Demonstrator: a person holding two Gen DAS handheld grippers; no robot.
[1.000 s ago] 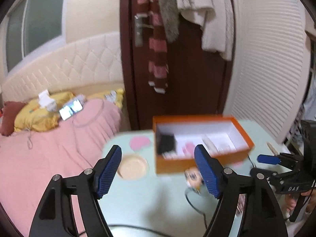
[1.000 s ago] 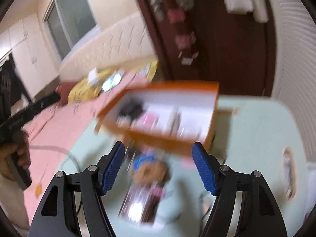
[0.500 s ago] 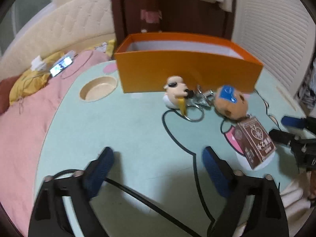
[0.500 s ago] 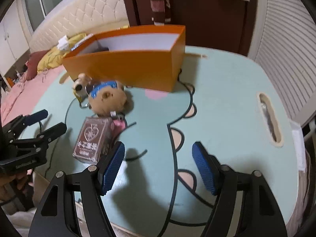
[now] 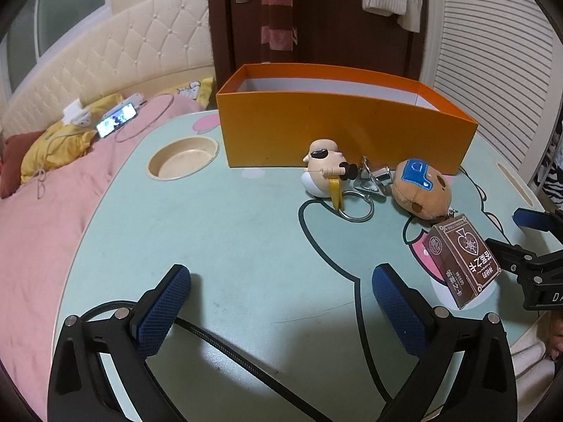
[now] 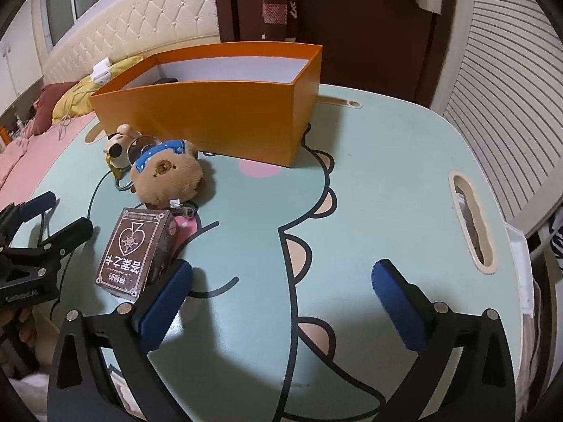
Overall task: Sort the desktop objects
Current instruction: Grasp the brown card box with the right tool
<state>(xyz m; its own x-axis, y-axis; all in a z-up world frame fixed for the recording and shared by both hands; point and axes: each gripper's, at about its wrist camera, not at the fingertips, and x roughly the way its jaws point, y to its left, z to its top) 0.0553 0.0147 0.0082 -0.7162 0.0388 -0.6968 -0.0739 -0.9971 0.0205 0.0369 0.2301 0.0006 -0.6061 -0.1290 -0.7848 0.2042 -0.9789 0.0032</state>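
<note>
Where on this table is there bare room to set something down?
Free: between the round recess and left gripper; between orange box and slot. Crowded: figurine, plush, card box before the box.

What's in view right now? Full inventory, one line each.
storage box: 1, orange, back of table
table: 1, pale green with cartoon print
figurine keychain: 1, cream with sunglasses, in front of box
plush keychain: 1, brown with blue patch, beside figurine
card box: 1, dark brown, lying flat, near edge
cup recess: 1, beige, left of box
bed: 1, pink cover, left of table
phone: 1, screen lit, on bed
left gripper: 1, blue pads, open, empty
right gripper: 1, blue pads, open, empty
</note>
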